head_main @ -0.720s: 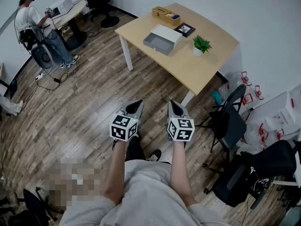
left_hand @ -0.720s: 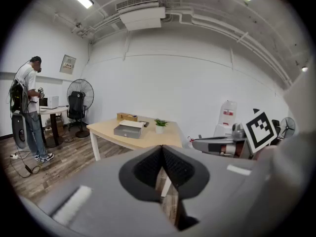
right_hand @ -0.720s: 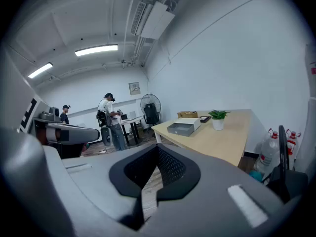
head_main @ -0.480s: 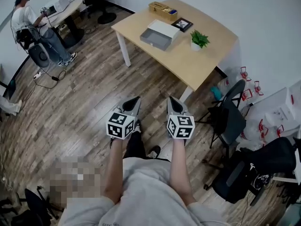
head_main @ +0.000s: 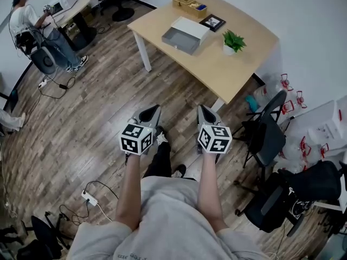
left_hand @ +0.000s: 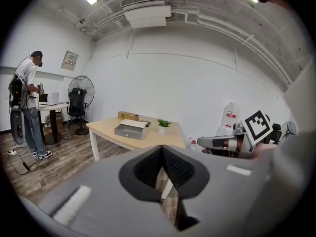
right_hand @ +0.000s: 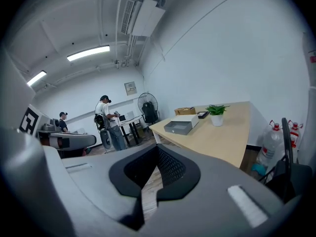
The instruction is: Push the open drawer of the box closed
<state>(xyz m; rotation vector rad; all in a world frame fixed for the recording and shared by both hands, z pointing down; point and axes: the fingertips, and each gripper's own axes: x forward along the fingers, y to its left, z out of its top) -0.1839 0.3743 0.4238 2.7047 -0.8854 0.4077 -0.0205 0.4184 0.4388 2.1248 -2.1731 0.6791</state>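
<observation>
A white box (head_main: 191, 28) with its grey drawer (head_main: 179, 40) pulled open lies on the light wooden table (head_main: 217, 69), far ahead of me. The left gripper view shows the box (left_hand: 131, 129) small in the distance, and the right gripper view also shows the box (right_hand: 181, 125). My left gripper (head_main: 150, 111) and right gripper (head_main: 205, 112) are held side by side over the wooden floor, well short of the table. Both are shut with nothing between the jaws. The two pads of each meet at a point (left_hand: 162, 149) (right_hand: 158, 149).
On the table stand a potted plant (head_main: 233, 40), a picture frame (head_main: 212, 21) and a wooden tray (head_main: 190, 5). Dark office chairs (head_main: 265, 137) stand at the right. A person (head_main: 32, 23) stands by a desk at far left. A power strip (head_main: 89, 198) lies on the floor.
The two grippers have drifted a little apart and slightly forward. Both stay shut. The table and box remain far ahead.
</observation>
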